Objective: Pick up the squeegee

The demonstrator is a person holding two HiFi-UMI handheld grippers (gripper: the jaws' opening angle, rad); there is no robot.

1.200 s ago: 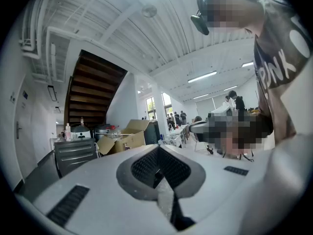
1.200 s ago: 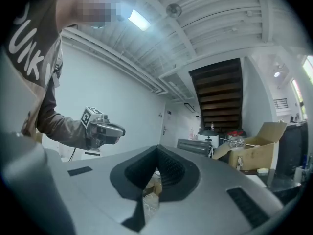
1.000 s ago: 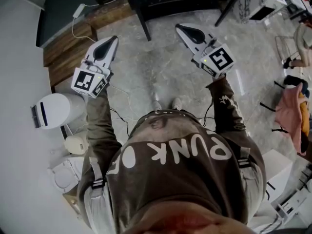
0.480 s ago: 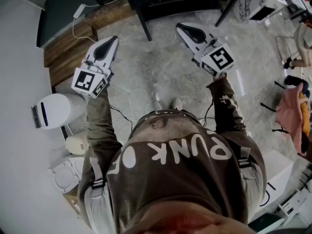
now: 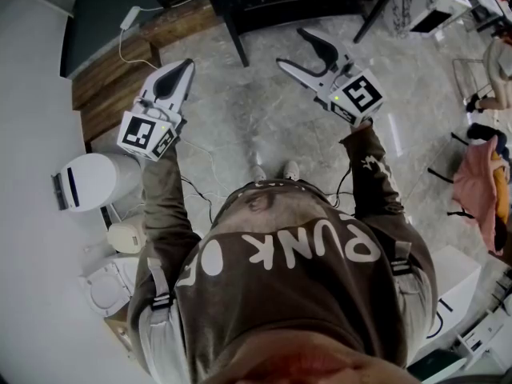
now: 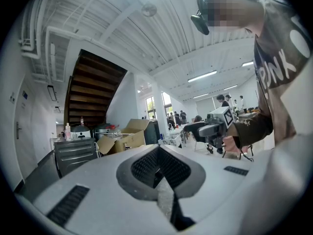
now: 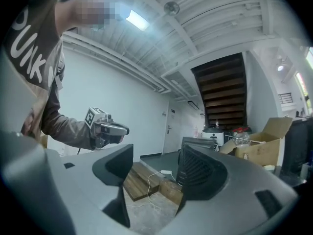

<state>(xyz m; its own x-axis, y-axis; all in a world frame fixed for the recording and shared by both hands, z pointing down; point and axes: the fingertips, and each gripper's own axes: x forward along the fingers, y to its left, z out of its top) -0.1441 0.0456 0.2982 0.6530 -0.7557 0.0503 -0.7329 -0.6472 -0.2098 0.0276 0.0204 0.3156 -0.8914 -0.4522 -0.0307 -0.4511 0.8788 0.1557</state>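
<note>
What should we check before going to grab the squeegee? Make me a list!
1. Squeegee in sight: not ok, no view shows one.
2. Right hand-held gripper ready: ok, jaws opening, nothing between them.
3. Left hand-held gripper ready: not ok, jaws together, empty.
4. Both pointing level: ok.
5. Floor safe for walking: not ok, a white cable lies loose beside the wooden planks.

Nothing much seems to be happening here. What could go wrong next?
The right hand-held gripper, its jaws opening on nothing, hangs near the black table leg and might knock it. A thin white cable trails over the grey stone floor beside the person's light shoes, where it could trip them. No squeegee shows in any view.
</note>
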